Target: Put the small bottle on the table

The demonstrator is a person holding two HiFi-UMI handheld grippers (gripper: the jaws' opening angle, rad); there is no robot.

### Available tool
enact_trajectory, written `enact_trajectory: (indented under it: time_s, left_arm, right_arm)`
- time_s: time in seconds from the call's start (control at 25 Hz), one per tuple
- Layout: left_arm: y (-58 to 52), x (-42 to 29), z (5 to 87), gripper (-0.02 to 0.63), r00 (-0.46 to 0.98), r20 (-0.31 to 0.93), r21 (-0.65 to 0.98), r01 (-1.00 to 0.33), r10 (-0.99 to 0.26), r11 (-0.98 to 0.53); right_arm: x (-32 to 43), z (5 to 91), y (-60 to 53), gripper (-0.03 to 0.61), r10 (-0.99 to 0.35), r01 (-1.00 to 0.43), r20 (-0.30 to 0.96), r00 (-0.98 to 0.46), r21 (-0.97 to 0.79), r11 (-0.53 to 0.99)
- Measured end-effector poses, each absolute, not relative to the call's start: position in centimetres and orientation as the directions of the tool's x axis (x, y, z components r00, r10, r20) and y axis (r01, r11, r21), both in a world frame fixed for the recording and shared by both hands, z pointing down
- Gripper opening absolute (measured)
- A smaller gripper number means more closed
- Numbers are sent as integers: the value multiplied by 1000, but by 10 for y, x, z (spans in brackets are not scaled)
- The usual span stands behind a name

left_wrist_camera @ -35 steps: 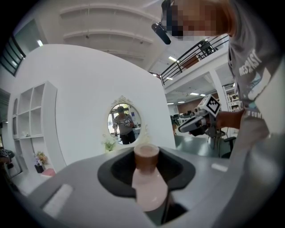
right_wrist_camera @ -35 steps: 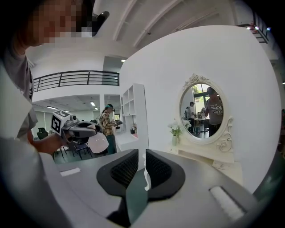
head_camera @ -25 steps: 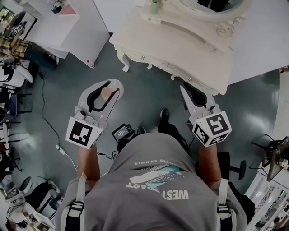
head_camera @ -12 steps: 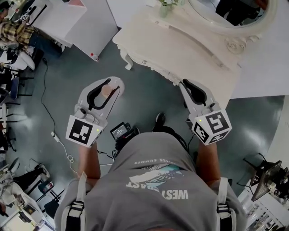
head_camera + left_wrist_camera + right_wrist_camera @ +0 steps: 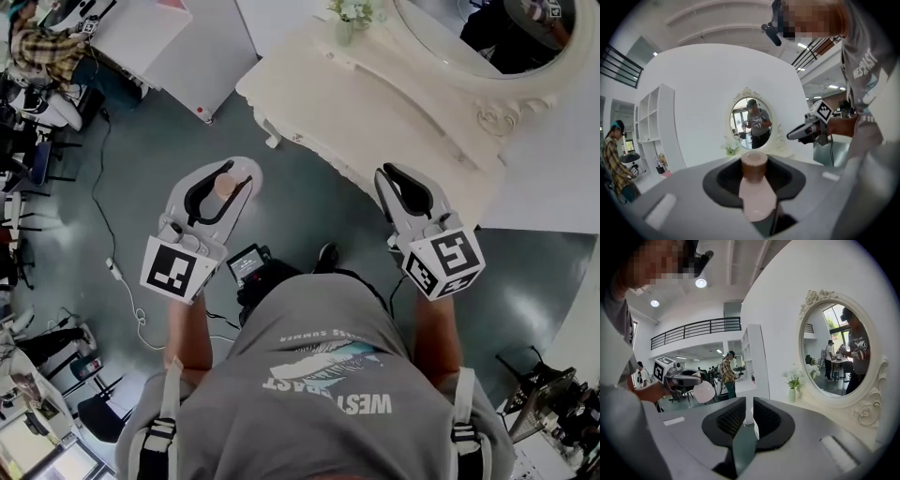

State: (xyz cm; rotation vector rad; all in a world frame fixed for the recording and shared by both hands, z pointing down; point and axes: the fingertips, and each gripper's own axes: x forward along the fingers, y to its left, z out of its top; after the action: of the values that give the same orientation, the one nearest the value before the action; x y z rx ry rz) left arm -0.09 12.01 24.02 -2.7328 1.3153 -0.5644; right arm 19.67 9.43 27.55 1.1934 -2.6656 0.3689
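A small pink bottle (image 5: 224, 186) with a brown cap sits between the jaws of my left gripper (image 5: 225, 178), which is shut on it. In the left gripper view the bottle (image 5: 754, 187) stands upright between the pads, cap pointing forward. My right gripper (image 5: 398, 176) is shut with nothing in it, and its pads (image 5: 749, 404) leave only a thin slit. The cream dressing table (image 5: 375, 103) lies ahead of both grippers. The right gripper's tips are close to its front edge; the left gripper hangs over the floor to the table's left.
An oval mirror (image 5: 478, 37) and a small vase of flowers (image 5: 347, 19) stand at the back of the table. A white cabinet (image 5: 159, 37) is at the upper left. A cable (image 5: 112, 234) runs across the floor. A person in a plaid shirt (image 5: 37, 47) stands far left.
Both grippers have moved forward toward the dressing table, which now lies closer to the right gripper's tips. The bottle stays in the left gripper.
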Motion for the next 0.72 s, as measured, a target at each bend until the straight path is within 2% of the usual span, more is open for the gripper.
enact_trajectory:
  time_s: [0.32, 0.72]
  left_arm:
    - [101, 19, 243, 126, 582, 317, -195, -733, -749, -652]
    - [51, 18, 235, 126, 680, 304, -181, -647, -668, -741]
  right_arm:
    - [212, 281, 83, 52, -706, -758, 283, -650, -170, 630]
    - [214, 264, 63, 52, -785, -837, 295, -545, -155, 524]
